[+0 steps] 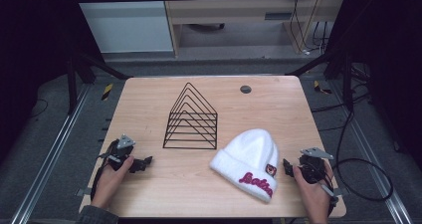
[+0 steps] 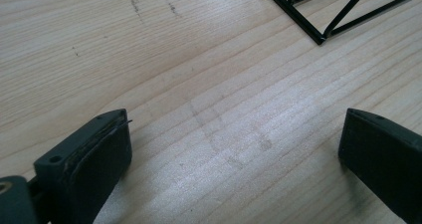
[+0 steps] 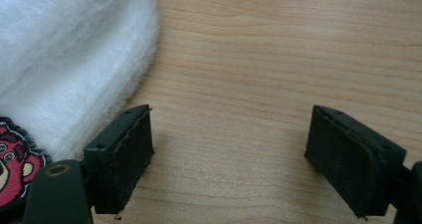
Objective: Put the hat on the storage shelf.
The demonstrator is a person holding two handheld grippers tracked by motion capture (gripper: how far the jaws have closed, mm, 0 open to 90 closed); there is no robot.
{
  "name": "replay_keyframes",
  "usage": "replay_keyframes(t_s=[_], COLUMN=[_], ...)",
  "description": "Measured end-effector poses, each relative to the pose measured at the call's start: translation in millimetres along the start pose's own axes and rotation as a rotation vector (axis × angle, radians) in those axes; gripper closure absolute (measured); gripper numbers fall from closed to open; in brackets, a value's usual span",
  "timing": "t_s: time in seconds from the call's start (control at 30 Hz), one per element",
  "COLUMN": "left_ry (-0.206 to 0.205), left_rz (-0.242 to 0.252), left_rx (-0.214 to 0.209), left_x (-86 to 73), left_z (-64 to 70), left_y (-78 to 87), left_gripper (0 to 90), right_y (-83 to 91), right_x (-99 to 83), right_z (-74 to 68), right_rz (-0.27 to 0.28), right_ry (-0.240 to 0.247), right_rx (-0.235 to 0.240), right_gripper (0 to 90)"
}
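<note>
A fluffy white beanie with pink lettering on its cuff and a small bear patch lies flat on the wooden table, front right. A black wire rack with triangular dividers stands at the table's middle. My left gripper rests open on the table at the front left, held by a hand. Its jaws are wide apart over bare wood, with the rack's corner ahead. My right gripper is open just right of the beanie, nothing between its fingers.
A small round dark disc sits in the table top near the back edge. Cables trail off the table's right side. Bare wood lies between the rack and the front edge.
</note>
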State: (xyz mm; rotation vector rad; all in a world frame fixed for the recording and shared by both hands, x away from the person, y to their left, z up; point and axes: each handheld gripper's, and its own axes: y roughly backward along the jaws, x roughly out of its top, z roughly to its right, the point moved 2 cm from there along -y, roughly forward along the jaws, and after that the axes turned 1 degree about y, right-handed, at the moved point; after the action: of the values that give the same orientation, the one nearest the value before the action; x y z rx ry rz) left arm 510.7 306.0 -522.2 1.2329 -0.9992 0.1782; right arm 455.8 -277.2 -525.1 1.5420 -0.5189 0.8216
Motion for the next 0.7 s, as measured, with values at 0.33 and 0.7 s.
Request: replay_keyframes(t_s=[0.33, 0.7], left_ry=[0.000, -0.002], left_rz=[0.000, -0.001], left_rx=[0.000, -0.001], left_x=[0.0, -0.3], left_z=[0.0, 0.1], left_y=[0.0, 0.5], left_gripper=[0.0, 0.0], right_y=[0.1, 17.2], right_x=[-0.3, -2.6], right_z=[-0.2, -3.8], right_rz=[0.003, 0.028], right_ry=[0.000, 0.018], right_rx=[-0.005, -0.008], right_gripper=[18.5, 25.8])
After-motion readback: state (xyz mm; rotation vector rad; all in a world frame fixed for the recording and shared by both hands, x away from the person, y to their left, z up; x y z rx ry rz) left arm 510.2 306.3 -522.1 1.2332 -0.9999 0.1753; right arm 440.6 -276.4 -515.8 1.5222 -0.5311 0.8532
